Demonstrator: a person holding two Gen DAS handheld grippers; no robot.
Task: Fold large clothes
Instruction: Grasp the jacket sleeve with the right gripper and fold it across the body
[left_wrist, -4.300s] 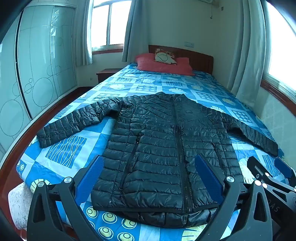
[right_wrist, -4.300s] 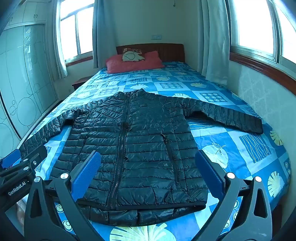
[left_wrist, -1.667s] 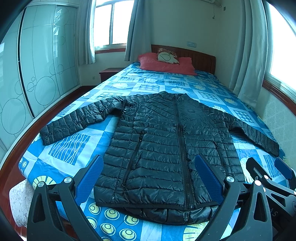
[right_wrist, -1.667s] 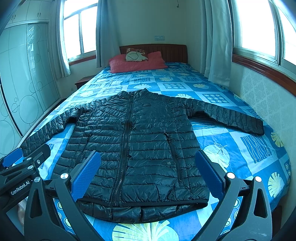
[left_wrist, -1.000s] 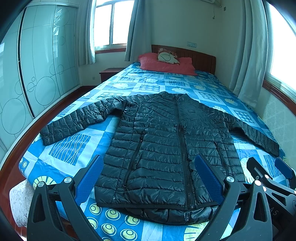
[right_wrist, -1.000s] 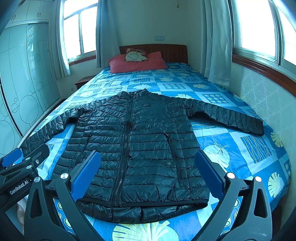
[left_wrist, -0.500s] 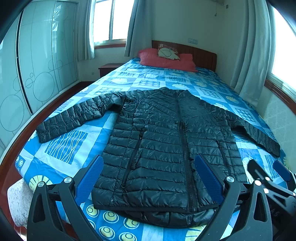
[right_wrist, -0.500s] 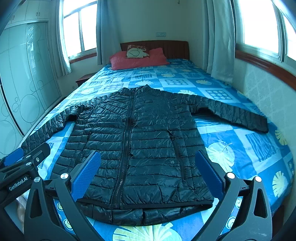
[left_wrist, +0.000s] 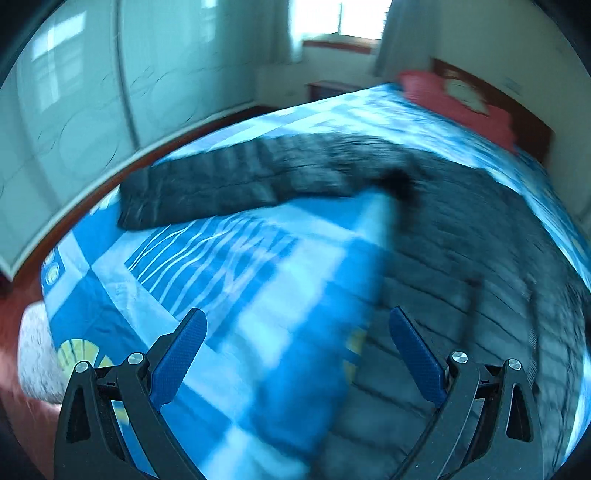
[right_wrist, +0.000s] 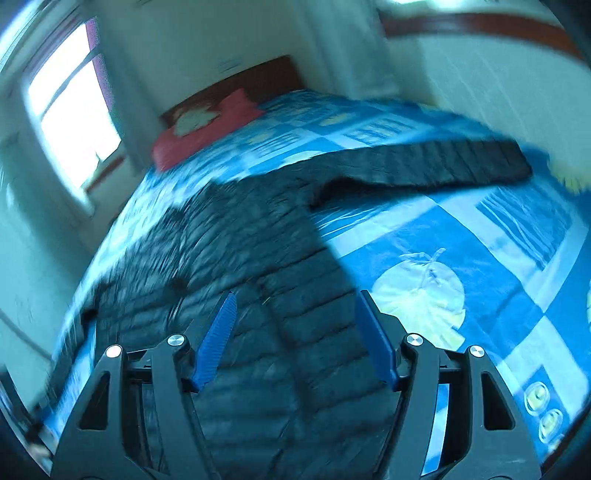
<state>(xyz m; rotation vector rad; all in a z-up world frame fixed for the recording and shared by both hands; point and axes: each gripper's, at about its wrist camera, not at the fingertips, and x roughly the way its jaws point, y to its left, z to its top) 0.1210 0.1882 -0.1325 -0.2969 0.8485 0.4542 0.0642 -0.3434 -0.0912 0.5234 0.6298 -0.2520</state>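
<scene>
A black puffer jacket (left_wrist: 461, 236) lies flat on the bed (left_wrist: 258, 280), both grippers (left_wrist: 295, 354) (right_wrist: 295, 336) spread empty above; blur suggests each should pinch a sleeve cuff squarely.

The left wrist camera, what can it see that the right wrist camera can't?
Only the left wrist view shows the wardrobe doors, the nightstand and the jacket's left sleeve stretched out, with the open left claw over the blue bedspread. Only the right wrist view shows the jacket's right sleeve and the open right claw over the jacket body. Both show the black puffer jacket, the blue bed and the red pillow. Both are blurry.
</scene>
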